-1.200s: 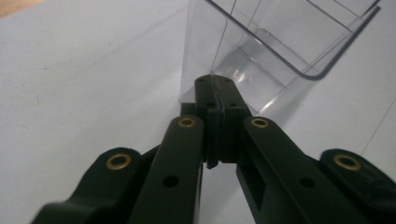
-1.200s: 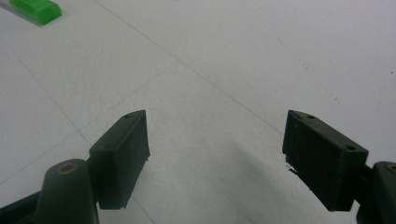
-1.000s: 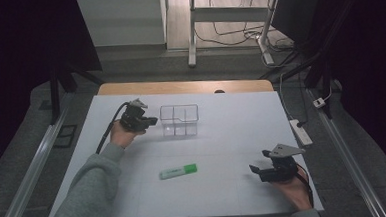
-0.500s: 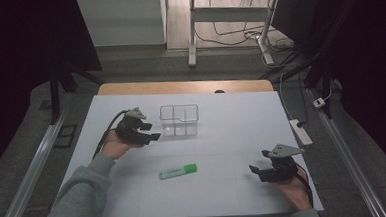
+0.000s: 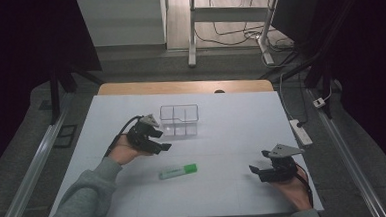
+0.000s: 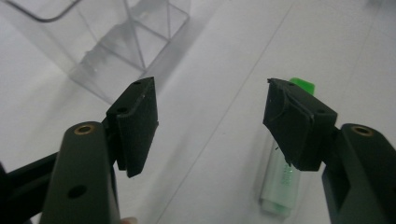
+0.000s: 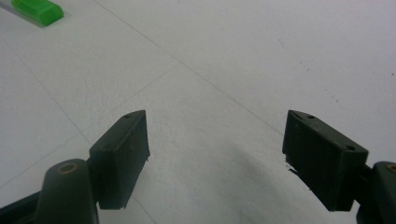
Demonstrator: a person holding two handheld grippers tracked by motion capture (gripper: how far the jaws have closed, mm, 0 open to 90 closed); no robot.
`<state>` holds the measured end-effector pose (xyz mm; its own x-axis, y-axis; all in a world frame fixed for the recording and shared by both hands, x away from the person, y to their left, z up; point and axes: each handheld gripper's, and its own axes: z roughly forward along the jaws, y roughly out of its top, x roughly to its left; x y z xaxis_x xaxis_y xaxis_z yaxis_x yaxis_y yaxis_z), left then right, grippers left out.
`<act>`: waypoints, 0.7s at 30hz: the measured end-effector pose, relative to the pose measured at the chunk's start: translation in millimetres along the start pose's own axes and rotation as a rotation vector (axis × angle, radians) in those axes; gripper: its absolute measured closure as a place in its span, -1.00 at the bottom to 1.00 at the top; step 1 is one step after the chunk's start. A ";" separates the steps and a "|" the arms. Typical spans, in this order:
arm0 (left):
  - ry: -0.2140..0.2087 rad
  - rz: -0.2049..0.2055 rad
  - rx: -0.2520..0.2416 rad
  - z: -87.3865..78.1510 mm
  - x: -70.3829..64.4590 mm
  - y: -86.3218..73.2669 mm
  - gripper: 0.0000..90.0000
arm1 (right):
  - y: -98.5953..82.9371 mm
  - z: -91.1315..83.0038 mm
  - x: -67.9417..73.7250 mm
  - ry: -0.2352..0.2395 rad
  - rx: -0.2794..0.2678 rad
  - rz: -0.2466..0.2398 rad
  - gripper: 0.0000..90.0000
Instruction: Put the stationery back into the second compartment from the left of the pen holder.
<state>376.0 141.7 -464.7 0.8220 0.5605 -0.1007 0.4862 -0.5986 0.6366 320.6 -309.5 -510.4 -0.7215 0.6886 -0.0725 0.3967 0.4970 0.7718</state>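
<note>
White paper covers the table (image 5: 221,117) in front of you, with a strip of bare wood showing along its far edge. On that white surface, slightly left of the middle and nearer to you than the centre, a highlighter (image 5: 178,171) lies flat on its side. Its body is pale and translucent, and its bright green cap points to your right.

Your left gripper (image 5: 155,140) hangs above the table just beyond and to the left of the highlighter, apart from it. Its two black jaws stand wide open with nothing between them. In the left gripper view, the highlighter (image 6: 285,172) lies on the table below and past the jaw seen on the right, which hides part of it, with the green cap at the far end.

A clear plastic box (image 5: 179,120) split into compartments stands just beyond your left gripper, towards the far side of the table. In the left gripper view the clear plastic box (image 6: 126,42) sits at the upper left.

Your right gripper (image 5: 262,171) sits low at the near right of the table, well apart from the highlighter, aimed towards your left. Its jaws are also spread wide and hold nothing. In the right gripper view, the green cap of the highlighter (image 7: 37,10) shows at the top left corner, far from the jaws
</note>
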 end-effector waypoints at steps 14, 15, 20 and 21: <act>-0.053 0.060 0.064 20.5 -24.1 14.9 -0.25 | 0.4 -0.2 0.7 0.002 0.006 -0.007 -0.50; -0.058 0.065 0.069 22.1 -25.1 15.7 -0.25 | 0.2 -0.1 0.2 0.002 0.007 -0.008 -0.50; -0.079 0.076 0.086 33.4 -32.3 18.9 -0.25 | -0.2 0.3 0.2 0.003 0.008 -0.005 -0.50; -0.083 0.080 0.095 36.3 -33.6 19.1 -0.26 | -0.1 0.3 0.2 0.002 0.013 -0.009 -0.50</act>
<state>368.4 90.7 -476.9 0.8790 0.4619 -0.1182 0.4408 -0.6929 0.5706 320.7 -309.3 -510.6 -0.7261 0.6831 -0.0778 0.3980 0.5098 0.7627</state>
